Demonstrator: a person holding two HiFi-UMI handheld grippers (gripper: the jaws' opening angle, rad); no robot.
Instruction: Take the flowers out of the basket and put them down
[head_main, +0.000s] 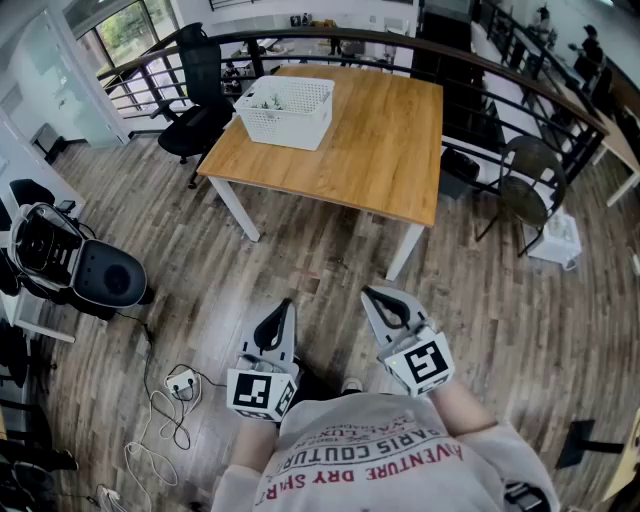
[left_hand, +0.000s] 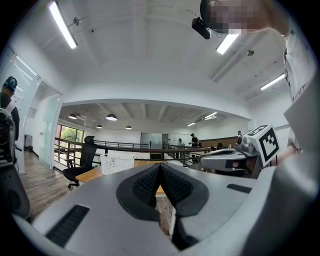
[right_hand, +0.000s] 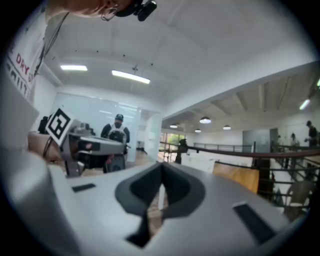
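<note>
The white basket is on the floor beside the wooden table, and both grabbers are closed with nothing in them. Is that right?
Not quite: the white basket sits on the wooden table, near one corner, not on the floor, as the head view shows. The left gripper and right gripper are shut and empty.

This is looking like an open-plan office on an upper level: a black swivel chair (head_main: 200, 105) is standing by a wooden table (head_main: 385, 150) with white legs, a dark railing (left_hand: 138, 149) is curving round the wood-plank floor (head_main: 300, 265), strip lights (left_hand: 62, 24) are glowing overhead, glass partitions (head_main: 45, 75) are lining one side, and people (left_hand: 193, 140) are standing about beyond
</note>
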